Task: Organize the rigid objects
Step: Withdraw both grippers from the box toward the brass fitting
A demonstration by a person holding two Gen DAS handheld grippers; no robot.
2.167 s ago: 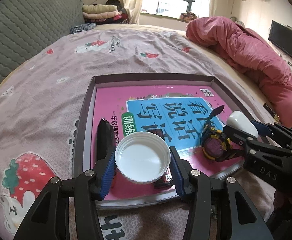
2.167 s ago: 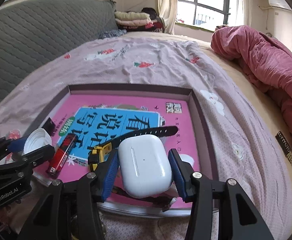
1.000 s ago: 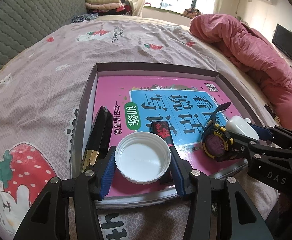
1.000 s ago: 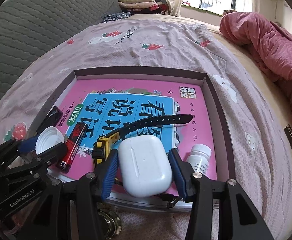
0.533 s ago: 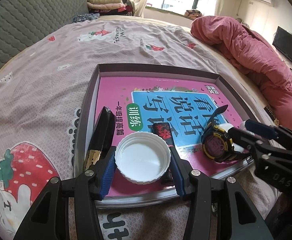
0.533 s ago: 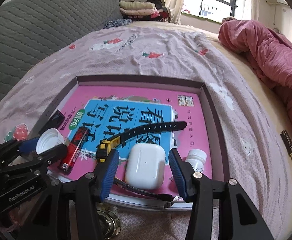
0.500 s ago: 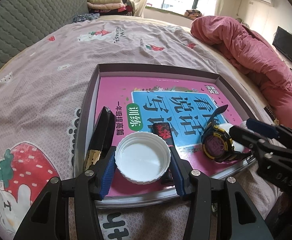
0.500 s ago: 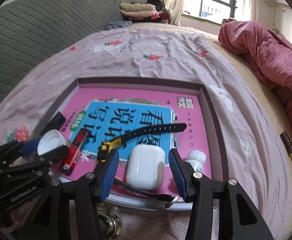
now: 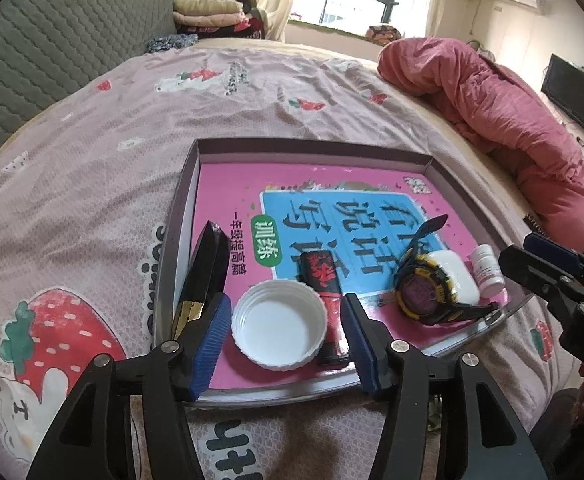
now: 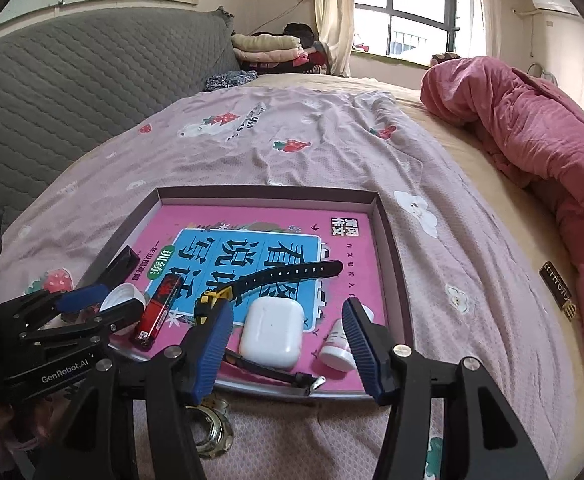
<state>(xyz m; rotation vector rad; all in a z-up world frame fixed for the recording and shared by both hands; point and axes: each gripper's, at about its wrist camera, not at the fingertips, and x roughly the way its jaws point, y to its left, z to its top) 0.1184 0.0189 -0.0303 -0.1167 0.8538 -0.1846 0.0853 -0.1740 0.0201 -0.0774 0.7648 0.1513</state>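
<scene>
Now both grippers over near edge of tray [image 9: 179, 216] on bed. Left gripper [image 9: 285, 326] jaws apart, just been opening, white cap [image 9: 279, 324] lying loose between them. Right gripper [image 10: 287, 334] jaws apart, just been opening, white case [image 10: 269, 332] lying below, untouched. Watch [image 9: 424, 292], lighter [image 10: 157, 308], small bottle [image 10: 338, 346] lie nearby in tray.
</scene>
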